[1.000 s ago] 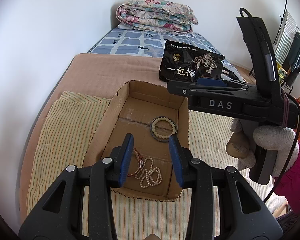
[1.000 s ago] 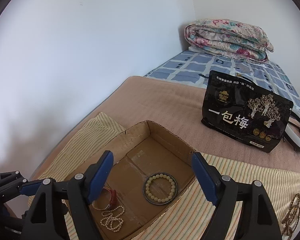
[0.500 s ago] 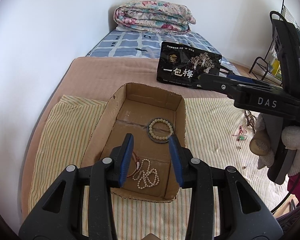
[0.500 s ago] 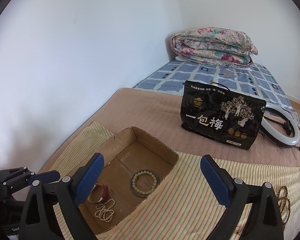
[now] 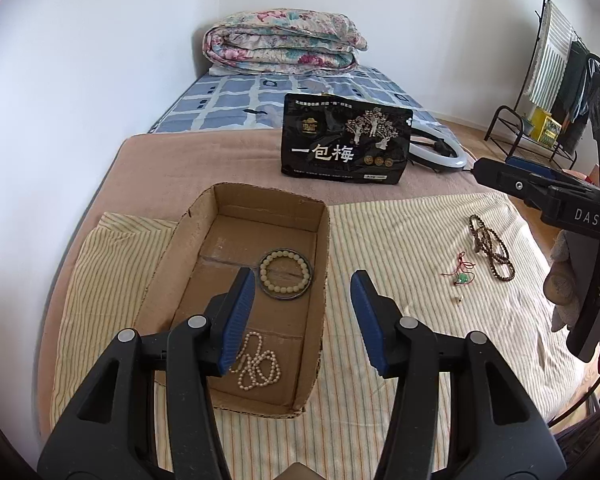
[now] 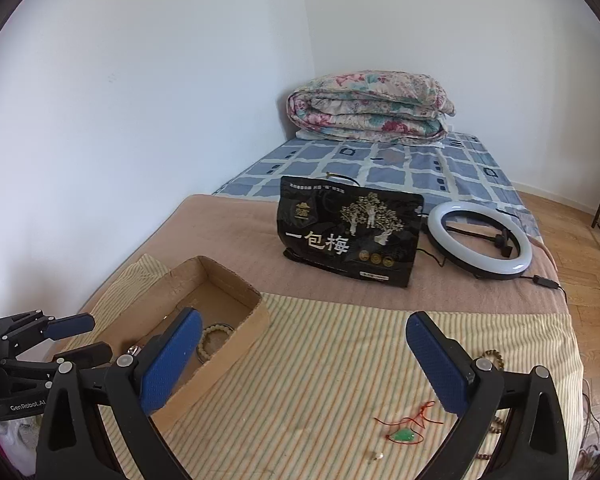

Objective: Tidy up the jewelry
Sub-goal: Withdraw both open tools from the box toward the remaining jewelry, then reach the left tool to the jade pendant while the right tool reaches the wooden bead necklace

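Red-corded green pendant (image 6: 405, 435) lay on the striped cloth, outside the brown cardboard box (image 5: 323, 240). Both right gripper (image 6: 304, 364) and left gripper (image 5: 302, 320) had just been opening, fingers empty. Thin cord might slip free.

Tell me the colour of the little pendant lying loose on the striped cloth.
Green, on a red cord: the pendant shows best in the right wrist view.
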Demonstrator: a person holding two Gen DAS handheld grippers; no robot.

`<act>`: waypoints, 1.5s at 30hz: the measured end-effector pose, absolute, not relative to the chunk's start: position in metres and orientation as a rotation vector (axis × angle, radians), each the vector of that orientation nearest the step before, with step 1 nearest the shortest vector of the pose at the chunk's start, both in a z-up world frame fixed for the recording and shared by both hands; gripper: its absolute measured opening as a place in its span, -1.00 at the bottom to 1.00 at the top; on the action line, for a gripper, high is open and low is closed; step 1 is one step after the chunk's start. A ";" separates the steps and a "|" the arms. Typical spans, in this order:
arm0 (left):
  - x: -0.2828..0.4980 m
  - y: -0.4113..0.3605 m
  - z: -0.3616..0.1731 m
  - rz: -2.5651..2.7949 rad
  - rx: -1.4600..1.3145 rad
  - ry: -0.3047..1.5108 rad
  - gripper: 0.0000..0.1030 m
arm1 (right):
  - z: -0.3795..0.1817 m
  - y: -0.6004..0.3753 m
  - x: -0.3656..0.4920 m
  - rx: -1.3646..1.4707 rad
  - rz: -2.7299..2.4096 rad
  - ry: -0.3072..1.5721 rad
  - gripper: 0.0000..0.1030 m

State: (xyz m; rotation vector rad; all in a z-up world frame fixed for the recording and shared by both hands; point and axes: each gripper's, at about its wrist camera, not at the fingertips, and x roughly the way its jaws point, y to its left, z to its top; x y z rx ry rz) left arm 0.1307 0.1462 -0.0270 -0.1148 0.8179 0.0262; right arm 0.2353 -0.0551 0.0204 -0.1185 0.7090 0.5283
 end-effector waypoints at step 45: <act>0.219 -0.058 -0.125 -0.367 -0.034 1.033 -0.01 | -0.106 -0.279 0.283 -0.013 0.228 0.981 0.99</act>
